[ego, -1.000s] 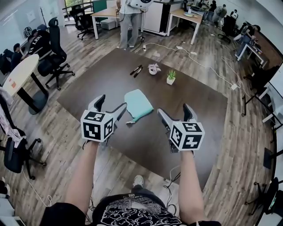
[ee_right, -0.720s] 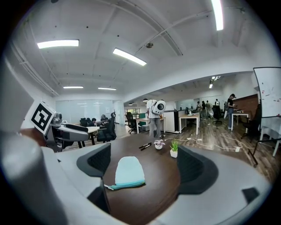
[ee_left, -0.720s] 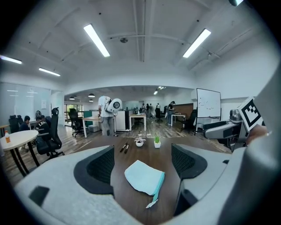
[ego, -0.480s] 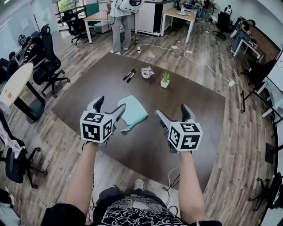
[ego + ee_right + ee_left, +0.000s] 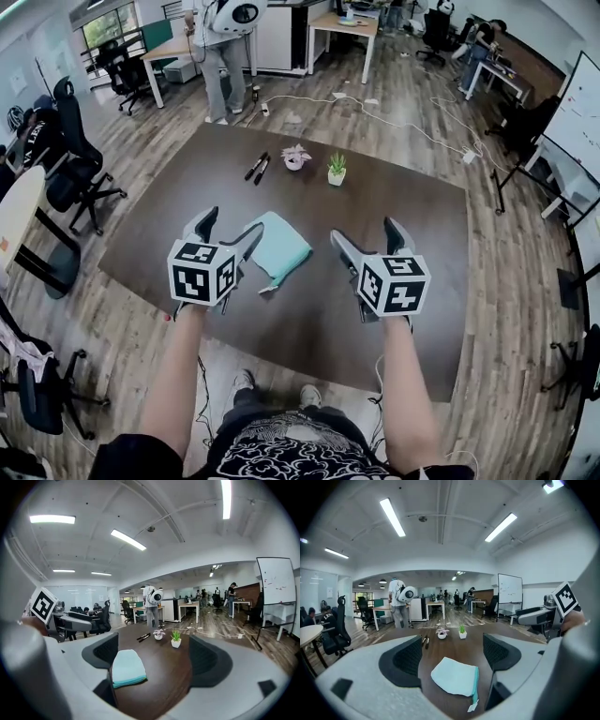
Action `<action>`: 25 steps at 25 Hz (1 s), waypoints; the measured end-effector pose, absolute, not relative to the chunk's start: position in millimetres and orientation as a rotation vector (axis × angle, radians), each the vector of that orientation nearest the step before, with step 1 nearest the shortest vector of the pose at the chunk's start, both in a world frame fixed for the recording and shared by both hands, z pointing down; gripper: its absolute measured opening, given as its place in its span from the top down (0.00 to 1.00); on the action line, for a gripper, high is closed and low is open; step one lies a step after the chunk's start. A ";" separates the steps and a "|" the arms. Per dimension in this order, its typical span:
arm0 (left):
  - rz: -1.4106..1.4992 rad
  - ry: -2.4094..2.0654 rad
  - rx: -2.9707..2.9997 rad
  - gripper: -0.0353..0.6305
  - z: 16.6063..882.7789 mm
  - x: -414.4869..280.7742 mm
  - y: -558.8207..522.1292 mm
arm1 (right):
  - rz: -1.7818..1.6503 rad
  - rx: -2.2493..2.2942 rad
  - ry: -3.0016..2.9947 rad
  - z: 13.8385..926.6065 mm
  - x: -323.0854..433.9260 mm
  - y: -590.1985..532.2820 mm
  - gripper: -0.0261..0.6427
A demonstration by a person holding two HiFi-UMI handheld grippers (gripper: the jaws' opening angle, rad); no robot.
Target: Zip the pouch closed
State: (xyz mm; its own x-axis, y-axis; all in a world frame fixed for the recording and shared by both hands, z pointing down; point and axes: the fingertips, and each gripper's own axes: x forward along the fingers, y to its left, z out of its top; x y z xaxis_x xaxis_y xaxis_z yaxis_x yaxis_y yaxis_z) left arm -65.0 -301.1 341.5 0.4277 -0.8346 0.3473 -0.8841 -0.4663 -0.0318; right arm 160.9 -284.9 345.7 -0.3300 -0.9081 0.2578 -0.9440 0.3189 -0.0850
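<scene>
Teal zip pouch (image 5: 279,249), flat on brown tabletop (image 5: 403,197); left claw (image 5: 231,225) and right claw (image 5: 365,234) both wide open, empty, hovering nearby

I've got the head camera high up, staring steeply down over the table (image 5: 403,216). Left gripper (image 5: 232,222) camera sits low, looking forward across it; right gripper (image 5: 364,231) camera likewise, from further right. All three catch the pouch (image 5: 278,248) and potted plant (image 5: 337,169).
</scene>
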 end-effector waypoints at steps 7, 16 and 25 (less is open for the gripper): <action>0.478 -1.364 2.615 0.39 347.2 -65.2 -324.7 | 0.343 1.856 -2.303 346.6 155.4 -282.6 0.28; 0.475 -1.200 2.712 0.39 349.0 -66.2 -338.6 | 0.363 1.983 -2.207 345.8 137.1 -280.5 0.28; 0.526 -1.062 2.764 0.39 369.0 -68.3 -336.5 | 0.391 2.002 -2.169 360.9 108.9 -277.5 0.28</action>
